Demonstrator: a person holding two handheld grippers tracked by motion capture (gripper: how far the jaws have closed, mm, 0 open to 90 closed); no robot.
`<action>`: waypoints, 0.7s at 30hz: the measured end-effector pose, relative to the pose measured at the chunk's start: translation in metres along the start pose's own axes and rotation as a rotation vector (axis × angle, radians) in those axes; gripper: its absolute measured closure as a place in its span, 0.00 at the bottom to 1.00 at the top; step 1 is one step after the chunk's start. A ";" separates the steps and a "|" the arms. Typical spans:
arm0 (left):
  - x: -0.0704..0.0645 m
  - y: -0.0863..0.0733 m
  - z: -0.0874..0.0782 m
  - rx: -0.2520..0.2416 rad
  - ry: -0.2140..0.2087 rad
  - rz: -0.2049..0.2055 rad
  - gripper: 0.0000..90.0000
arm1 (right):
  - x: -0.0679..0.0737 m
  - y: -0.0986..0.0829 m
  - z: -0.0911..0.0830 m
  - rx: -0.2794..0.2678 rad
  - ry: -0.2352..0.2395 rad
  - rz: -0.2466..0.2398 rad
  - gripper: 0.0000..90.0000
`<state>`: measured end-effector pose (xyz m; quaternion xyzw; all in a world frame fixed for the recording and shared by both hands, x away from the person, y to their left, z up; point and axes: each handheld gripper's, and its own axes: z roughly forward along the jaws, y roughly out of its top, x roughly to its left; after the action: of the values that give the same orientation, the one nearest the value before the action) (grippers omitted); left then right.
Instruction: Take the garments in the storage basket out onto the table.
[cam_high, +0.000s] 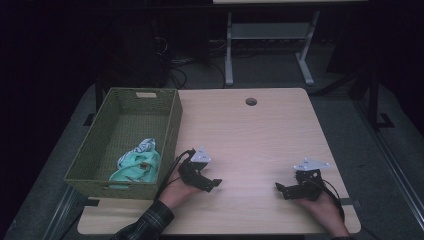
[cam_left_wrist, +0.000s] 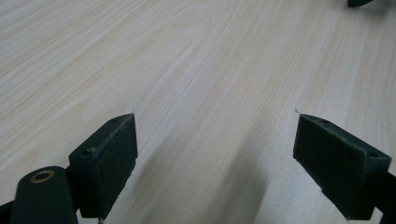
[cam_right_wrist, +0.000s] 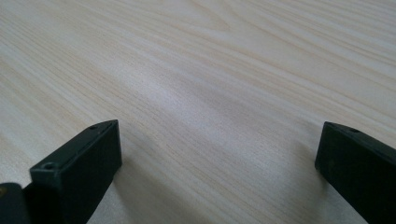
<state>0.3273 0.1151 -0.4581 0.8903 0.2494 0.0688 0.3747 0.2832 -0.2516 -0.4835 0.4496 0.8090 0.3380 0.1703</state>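
Cloth (cam_high: 136, 166), mint green with a patterned piece on top, lies bunched in the near corner of the woven basket (cam_high: 172, 122), which stands at about 9 o'clock on the surface (cam_high: 250, 135), along its left edge. Lying inside the basket and against the near wall, the cloth looks put away rather than waiting to be handled, and that would explain why neither tool is near it.

Just right of the basket, at about 7 o'clock, the left tongs (cam_high: 214, 184) rest low on the wood, held from below by a hand in a plaid sleeve, and point toward 3 o'clock. In the left gripper view its 2 padded jaws stand wide apart with nothing but bare wood grain between them.

Further right, at about 5 o'clock, the right tongs (cam_high: 280, 190) lie the same way, mirrored, pointing toward 9 o'clock at the other pair. In the right gripper view its jaws too are spread wide and hold nothing.

Both hands sit palm-up under their tools, forearms coming in from the near edge, the 2 tips well apart. This reads as a resting pose.
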 end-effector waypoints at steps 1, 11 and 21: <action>-0.001 0.001 0.000 -0.004 0.003 -0.001 0.15 | 0.000 0.000 0.000 -0.001 0.001 0.000 0.00; -0.001 0.004 -0.003 -0.001 -0.006 -0.006 0.15 | 0.000 0.000 0.000 0.000 -0.001 0.002 0.00; -0.002 0.008 -0.010 -0.005 -0.013 -0.004 0.15 | 0.000 0.000 0.000 0.000 -0.002 0.003 0.00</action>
<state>0.3256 0.1159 -0.4452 0.8893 0.2484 0.0631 0.3788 0.2830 -0.2514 -0.4835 0.4509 0.8083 0.3379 0.1706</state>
